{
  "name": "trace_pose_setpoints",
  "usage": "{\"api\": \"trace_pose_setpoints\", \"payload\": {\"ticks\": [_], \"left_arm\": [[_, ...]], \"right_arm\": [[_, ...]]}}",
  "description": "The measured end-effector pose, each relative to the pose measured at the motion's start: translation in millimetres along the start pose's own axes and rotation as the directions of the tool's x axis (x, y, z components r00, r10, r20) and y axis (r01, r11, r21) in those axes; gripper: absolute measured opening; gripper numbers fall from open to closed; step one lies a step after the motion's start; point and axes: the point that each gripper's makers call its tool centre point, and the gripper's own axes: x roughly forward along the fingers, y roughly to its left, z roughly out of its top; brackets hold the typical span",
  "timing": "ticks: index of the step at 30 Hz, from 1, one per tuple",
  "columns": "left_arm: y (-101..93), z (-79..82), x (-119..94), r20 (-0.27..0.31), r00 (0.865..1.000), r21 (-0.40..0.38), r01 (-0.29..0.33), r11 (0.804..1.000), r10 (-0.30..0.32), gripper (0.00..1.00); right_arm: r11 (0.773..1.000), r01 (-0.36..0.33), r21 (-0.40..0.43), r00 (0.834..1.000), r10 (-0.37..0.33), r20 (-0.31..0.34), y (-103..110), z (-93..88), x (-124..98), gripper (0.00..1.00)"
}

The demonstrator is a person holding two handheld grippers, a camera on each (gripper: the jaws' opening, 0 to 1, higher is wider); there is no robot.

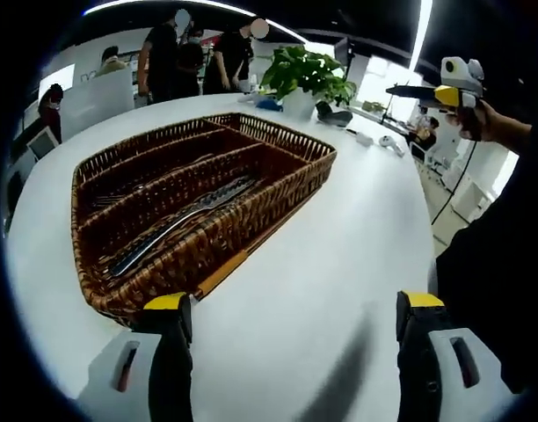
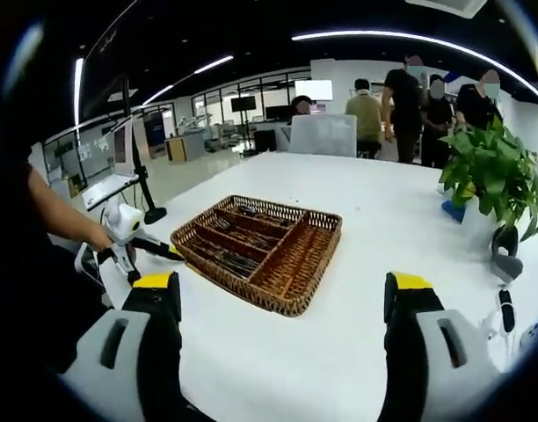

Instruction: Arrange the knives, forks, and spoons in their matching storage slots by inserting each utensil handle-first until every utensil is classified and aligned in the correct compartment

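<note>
- Surface: a large white table [image 1: 339, 255] with a rounded edge, matte and bare around the work area.
- Room: an open office-like hall with ceiling strip lights, glass partitions and desks with monitors in the background of the right gripper view.
- People: about four stand at the far end of the table [image 2: 427, 97]; one more sits at the left edge of the left gripper view.
- Potted plant [image 2: 493, 171]: one, green-leaved, in a white pot, standing on the table well apart from the tray.
- Small dark and white items lie on the table near the plant; their type cannot be told.
- Wicker tray [image 1: 295, 145]: one, brown, rectangular, resting flat on the table, divided into long compartments plus a short cross compartment at one end.
- Utensils [image 1: 177, 220]: metal cutlery lies lengthwise in the long compartments. The exact count and the split into knives, forks and spoons cannot be told.
- Left gripper [image 1: 291, 308]: jaws spread wide, nothing between them, held above the table just beside the tray's near corner.
- Right gripper [image 2: 282, 294]: jaws spread wide, nothing gripped, held above the table and near the tray.
- Grippers counted: two; each also appears, held in a hand, at the edge of the other's view.
</note>
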Motion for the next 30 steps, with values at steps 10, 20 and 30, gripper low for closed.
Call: {"api": "trace_pose_setpoints", "payload": {"ticks": [10, 20, 30], "left_arm": [[-8.7, -0.4, 10, -0.025, 0.999, 0.034, 0.043, 0.999, -0.042, 0.99], [-22.0, 14.6, 12, -0.006, 0.995, 0.026, 0.103, 0.994, -0.103, 0.97], [-22.7, 22.0, 30, -0.053, 0.990, 0.038, 0.133, 0.990, -0.131, 0.79]], "right_arm": [[1.000, -0.002, -0.018, 1.000, 0.002, -0.007, -3, 2.8, -3, 0.99], [1.000, -0.002, -0.014, 1.000, 0.002, -0.013, -2, -0.2, -5, 0.98], [1.000, 0.006, -0.013, 1.000, -0.006, -0.013, -1, -1.7, -7, 0.98]]}}
